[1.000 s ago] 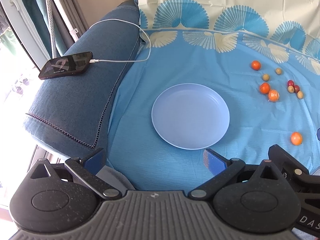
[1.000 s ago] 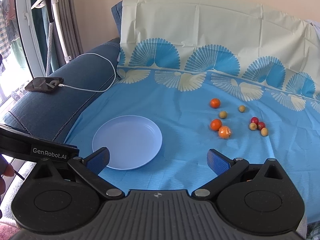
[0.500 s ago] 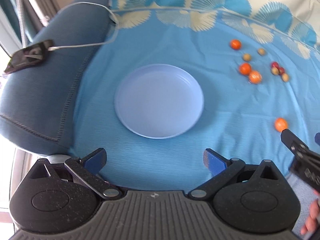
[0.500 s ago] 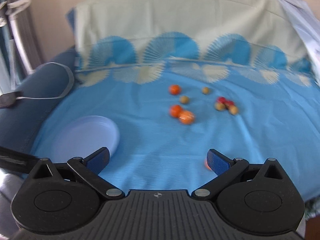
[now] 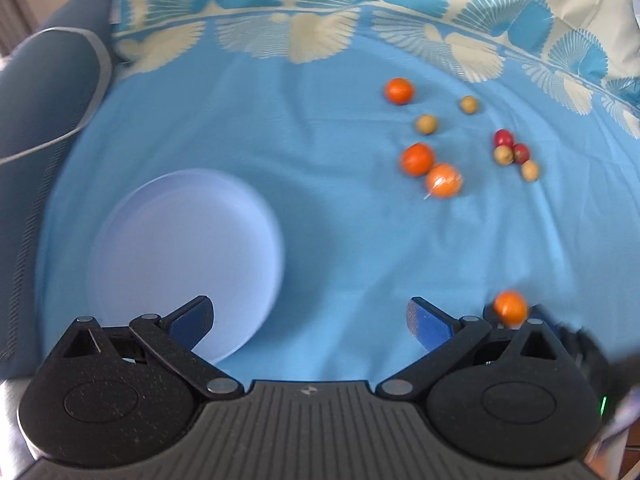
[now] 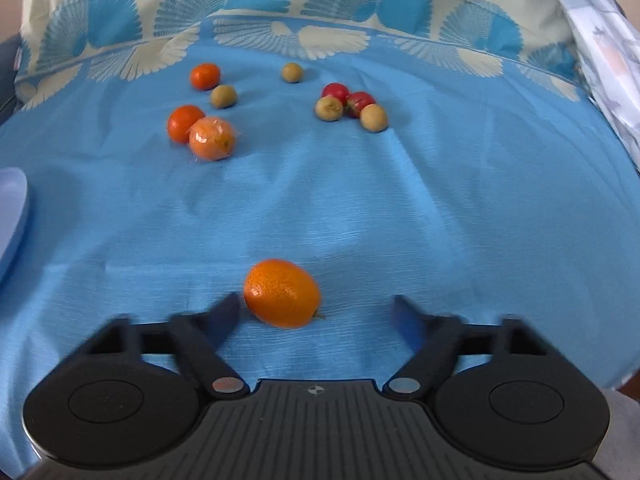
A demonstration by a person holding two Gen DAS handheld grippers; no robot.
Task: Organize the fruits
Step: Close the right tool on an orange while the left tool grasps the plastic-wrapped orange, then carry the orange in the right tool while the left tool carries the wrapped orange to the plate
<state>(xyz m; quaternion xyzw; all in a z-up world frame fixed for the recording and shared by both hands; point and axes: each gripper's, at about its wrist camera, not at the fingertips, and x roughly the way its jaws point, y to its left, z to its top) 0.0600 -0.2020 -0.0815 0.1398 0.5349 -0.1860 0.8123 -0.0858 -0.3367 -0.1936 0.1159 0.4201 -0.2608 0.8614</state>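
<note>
A lone orange fruit lies on the blue cloth between the blurred fingers of my right gripper. Its jaws are closing, and the pads stand clear of the fruit. The same fruit shows at the lower right of the left wrist view, with the right gripper's dark tips beside it. My left gripper hangs open and empty over the cloth, its left finger above the rim of the pale blue plate. Farther back lie several oranges, tan fruits and red fruits.
The blue patterned cloth covers a sofa seat and runs up the backrest. A dark blue armrest with a white cable stands to the left. A pale patterned fabric hangs at the right.
Both grippers swung right and came down. The right one dropped close to the lone orange, and its fingers have drawn inward around it. The phone on the armrest has left the left view.
</note>
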